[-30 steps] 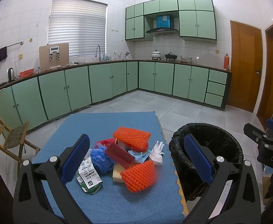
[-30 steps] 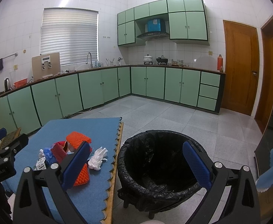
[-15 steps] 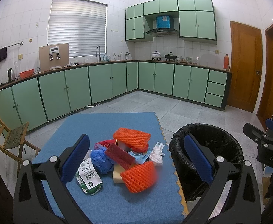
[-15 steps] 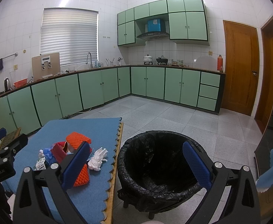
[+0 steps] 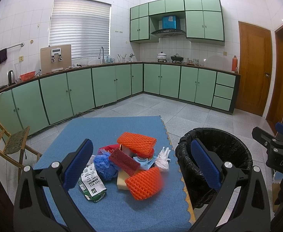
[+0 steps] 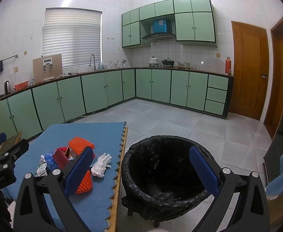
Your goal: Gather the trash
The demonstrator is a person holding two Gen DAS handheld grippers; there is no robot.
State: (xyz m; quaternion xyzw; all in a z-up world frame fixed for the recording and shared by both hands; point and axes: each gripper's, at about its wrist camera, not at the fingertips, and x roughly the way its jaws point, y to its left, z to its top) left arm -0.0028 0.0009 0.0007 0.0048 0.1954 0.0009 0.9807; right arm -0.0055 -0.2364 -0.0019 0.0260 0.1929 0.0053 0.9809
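A heap of trash lies on the blue mat: two orange foam nets, a dark red sponge, a yellow sponge, a blue plastic bag, a white crumpled bag and a green-white carton. The black-lined bin stands to the right of the table. My left gripper is open and empty, held above the near side of the heap. My right gripper is open and empty above the bin; the heap also shows in the right wrist view.
A wooden chair stands left of the table. Green cabinets line the far walls. Wooden doors are at the right. Tiled floor lies beyond the table and bin.
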